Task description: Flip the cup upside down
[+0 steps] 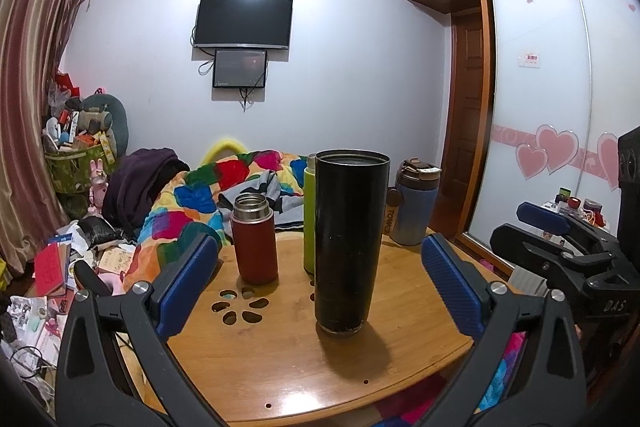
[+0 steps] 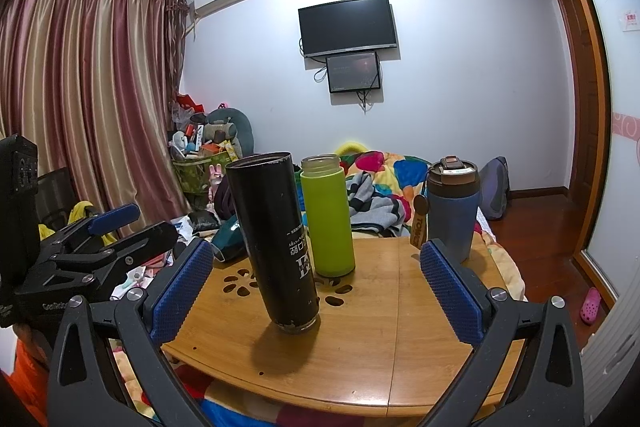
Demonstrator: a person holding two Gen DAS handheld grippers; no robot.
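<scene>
A tall black cup [image 1: 347,243] stands on the round wooden table [image 1: 288,367], wide end up; its printed text reads upside down in the right wrist view [image 2: 278,243]. My left gripper [image 1: 320,283] is open, its blue pads on either side of the cup and a little short of it, touching nothing. My right gripper [image 2: 316,287] is open and empty, also facing the cup from nearer the table's edge. The right gripper shows in the left wrist view [image 1: 560,239], and the left gripper shows in the right wrist view [image 2: 104,239].
A red flask [image 1: 255,239], a green bottle [image 2: 328,215] and a blue lidded tumbler [image 2: 453,205] stand behind the cup. A flower-shaped cutout [image 1: 240,305] marks the table's middle. A bed with a colourful quilt [image 1: 224,187] lies beyond; clutter covers the floor at left.
</scene>
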